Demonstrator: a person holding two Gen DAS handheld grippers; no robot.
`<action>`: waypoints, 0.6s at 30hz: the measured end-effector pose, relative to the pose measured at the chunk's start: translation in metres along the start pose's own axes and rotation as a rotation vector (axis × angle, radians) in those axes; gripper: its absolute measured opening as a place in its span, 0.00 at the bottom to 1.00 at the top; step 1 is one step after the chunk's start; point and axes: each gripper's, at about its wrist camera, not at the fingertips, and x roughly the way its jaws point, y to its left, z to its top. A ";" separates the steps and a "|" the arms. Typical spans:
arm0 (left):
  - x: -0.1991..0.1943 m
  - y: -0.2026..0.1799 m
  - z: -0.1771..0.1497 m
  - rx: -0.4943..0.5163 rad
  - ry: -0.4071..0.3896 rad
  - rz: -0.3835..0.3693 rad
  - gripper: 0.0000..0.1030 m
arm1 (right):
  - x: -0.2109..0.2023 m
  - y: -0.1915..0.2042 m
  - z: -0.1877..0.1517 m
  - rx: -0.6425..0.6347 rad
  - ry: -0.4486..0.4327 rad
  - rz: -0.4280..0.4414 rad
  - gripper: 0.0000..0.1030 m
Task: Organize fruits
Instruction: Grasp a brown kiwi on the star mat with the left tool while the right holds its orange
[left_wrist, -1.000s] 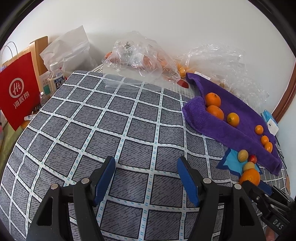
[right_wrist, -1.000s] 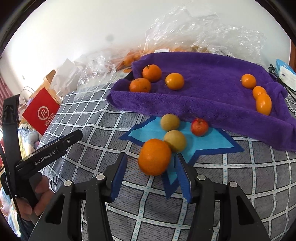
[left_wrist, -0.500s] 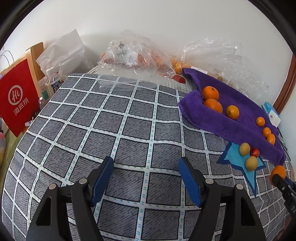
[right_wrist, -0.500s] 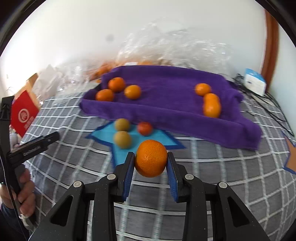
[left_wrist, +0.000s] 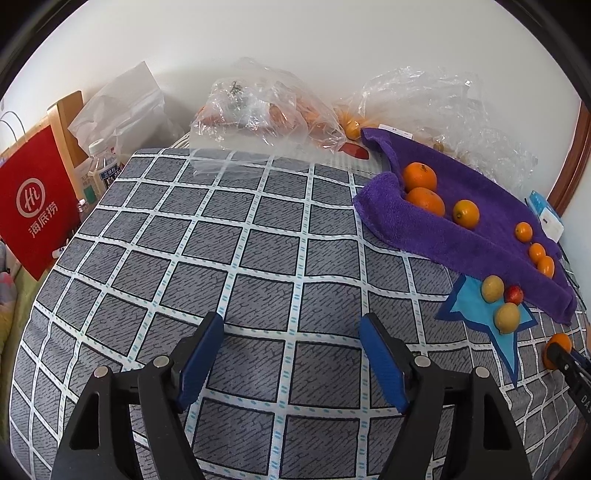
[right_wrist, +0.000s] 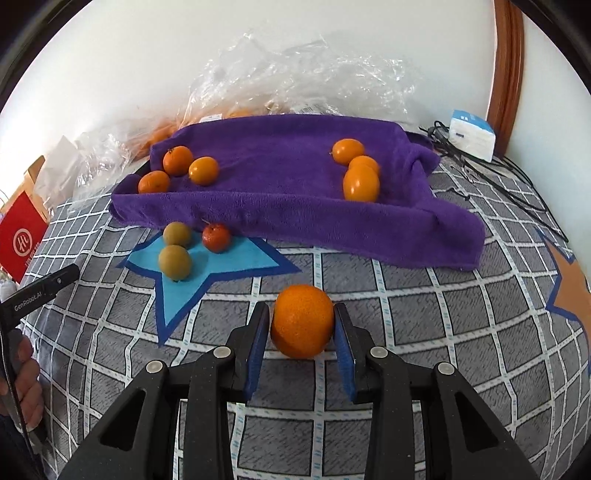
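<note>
Checked grey bedcover (right_wrist: 443, 332) spread across the whole lower field, serving as the work surface. At 12 o'clock in the right wrist view, purple towel (right_wrist: 288, 184) draped with a raised front fold, probably to keep round fruit from rolling off. On its 10 o'clock end, three oranges (right_wrist: 177, 160) huddled together; on its 2 o'clock end, three smaller oval orange fruits (right_wrist: 361, 182) touching in a row: apparently sorted by kind. Behind the towel, crumpled clear plastic bags (right_wrist: 295, 74), likely where the fruit came from.

Below the towel's front edge, at 9 o'clock, blue star patch (right_wrist: 207, 269) carrying two yellow-green fruits (right_wrist: 175, 261) and one small red fruit (right_wrist: 217, 237), close together, not yet on the towel.

Right gripper (right_wrist: 301, 332) at centre, pads clamped on a large orange (right_wrist: 302, 320), jaws having just drawn in around it; orange apparently lifted clear of the cover, pointed toward the towel, likely bound for the orange group at 10 o'clock.

Left gripper (left_wrist: 291, 354), seen in its own view, hanging over bare cover with nothing between the pads, jaws well apart and lately widening, seemingly ready for the next pick.
</note>
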 end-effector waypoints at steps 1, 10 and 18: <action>0.000 0.000 0.000 -0.001 0.000 -0.001 0.72 | 0.001 0.002 0.002 -0.004 -0.003 0.002 0.34; 0.001 -0.001 0.001 0.000 0.005 -0.002 0.72 | -0.001 0.010 0.001 -0.029 -0.021 -0.024 0.30; 0.000 -0.005 0.001 0.029 0.005 -0.025 0.72 | -0.018 0.005 -0.003 -0.012 -0.056 -0.022 0.30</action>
